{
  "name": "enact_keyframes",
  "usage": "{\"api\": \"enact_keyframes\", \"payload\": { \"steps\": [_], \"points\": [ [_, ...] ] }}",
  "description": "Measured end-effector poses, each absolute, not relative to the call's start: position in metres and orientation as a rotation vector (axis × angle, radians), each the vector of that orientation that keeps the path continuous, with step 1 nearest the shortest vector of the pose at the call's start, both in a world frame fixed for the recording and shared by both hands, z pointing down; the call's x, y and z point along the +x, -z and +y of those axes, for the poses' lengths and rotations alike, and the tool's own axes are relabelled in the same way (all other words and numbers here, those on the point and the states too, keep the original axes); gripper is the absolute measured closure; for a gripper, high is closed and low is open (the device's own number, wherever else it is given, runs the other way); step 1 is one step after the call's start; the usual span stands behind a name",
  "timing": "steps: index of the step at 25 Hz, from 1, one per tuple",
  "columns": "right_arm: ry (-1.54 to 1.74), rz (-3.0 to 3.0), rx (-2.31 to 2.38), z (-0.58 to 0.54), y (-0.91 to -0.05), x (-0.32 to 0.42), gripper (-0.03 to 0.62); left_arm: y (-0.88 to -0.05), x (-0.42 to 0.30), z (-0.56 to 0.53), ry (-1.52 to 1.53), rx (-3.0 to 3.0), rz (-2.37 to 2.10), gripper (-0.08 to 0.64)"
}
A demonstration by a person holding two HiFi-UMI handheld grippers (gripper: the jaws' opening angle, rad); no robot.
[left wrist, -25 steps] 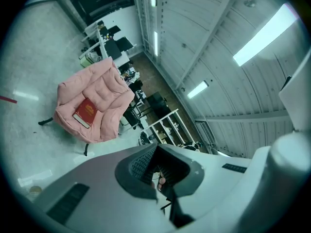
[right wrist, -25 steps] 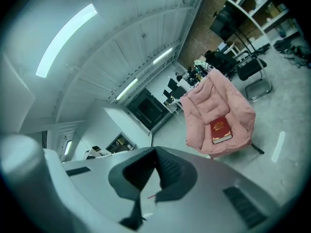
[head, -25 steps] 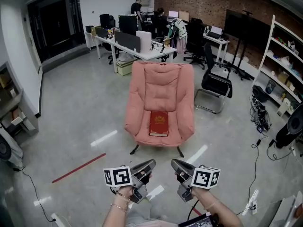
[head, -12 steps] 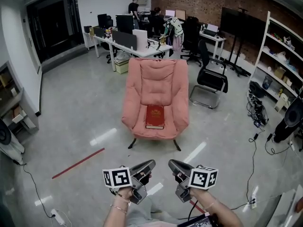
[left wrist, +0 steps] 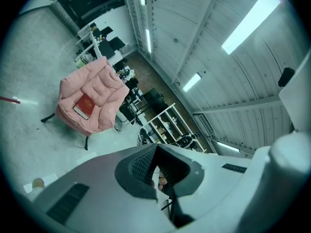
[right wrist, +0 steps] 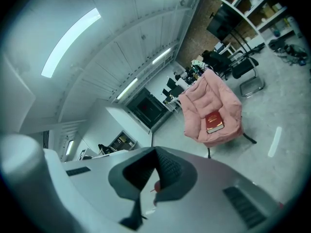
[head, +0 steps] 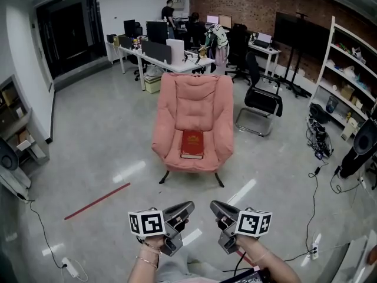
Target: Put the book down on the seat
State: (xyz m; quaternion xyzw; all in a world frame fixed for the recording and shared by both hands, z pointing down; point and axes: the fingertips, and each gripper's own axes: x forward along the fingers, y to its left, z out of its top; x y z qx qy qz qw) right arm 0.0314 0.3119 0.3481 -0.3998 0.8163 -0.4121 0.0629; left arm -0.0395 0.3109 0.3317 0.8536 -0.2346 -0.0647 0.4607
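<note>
A red book [head: 192, 144] lies flat on the seat of a pink armchair [head: 194, 102] in the middle of the floor. The same book [left wrist: 84, 106] shows small in the left gripper view, and the book [right wrist: 214, 122] also appears in the right gripper view. Both grippers are held close to my body, well short of the chair. My left gripper [head: 187, 208] is shut with nothing in it. My right gripper [head: 215, 207] is shut and empty too. The jaws of each meet in their own views, left gripper [left wrist: 156, 171], right gripper [right wrist: 154, 171].
A black office chair [head: 262, 102] stands right of the armchair. Desks with monitors [head: 158, 50] and people are at the back. Shelving [head: 347, 81] lines the right wall, with cables [head: 321, 158] on the floor. A red tape strip [head: 97, 201] marks the floor at left.
The armchair and book have drawn slightly farther away in the head view as I stepped back. Both grippers stay shut and low.
</note>
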Motion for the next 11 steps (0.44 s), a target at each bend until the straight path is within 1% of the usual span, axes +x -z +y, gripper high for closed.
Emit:
{"api": "enact_keyframes", "payload": {
  "steps": [7,11],
  "points": [
    [1.246,2.513,-1.150,0.332,-0.347,0.027,0.577,-0.325,-0.035,0.325,0.215,2.148,-0.545,0.560],
    [1.195,2.586,-1.097,0.341,-0.340,0.024,0.577,-0.323,-0.024,0.330,0.220,2.121,-0.500,0.560]
  ]
}}
